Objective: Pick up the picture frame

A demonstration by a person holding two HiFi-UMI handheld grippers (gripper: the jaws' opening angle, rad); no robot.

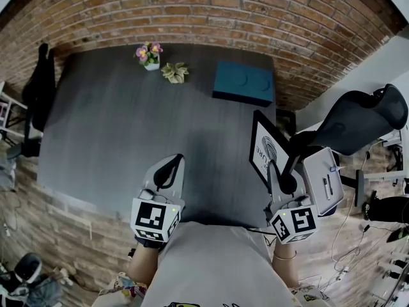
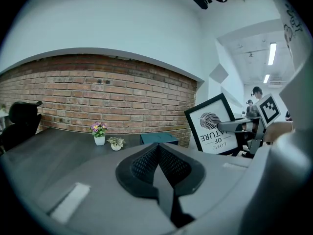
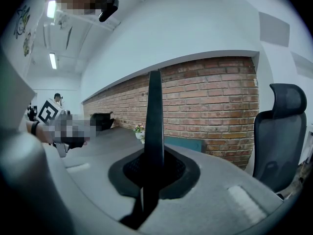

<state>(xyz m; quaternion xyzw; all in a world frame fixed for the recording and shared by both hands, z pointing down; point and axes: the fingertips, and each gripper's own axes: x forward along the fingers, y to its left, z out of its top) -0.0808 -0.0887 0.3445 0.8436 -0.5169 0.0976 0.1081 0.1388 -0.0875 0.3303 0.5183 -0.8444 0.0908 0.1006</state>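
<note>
Nearest: left gripper [image 2: 159,155] is pressed together on nothing and held level over the table's [image 1: 128,120] near edge, judged idle because one grip suffices. Right gripper [image 1: 277,174] is clamped on the rim of the picture frame [image 1: 262,149], which stands upright by the table's right edge and looks lifted. Far side: teal box [image 1: 243,82] and two potted plants [image 1: 149,55] well apart.

The right tool [image 1: 275,171] covers part of the picture frame [image 1: 262,143].
</note>
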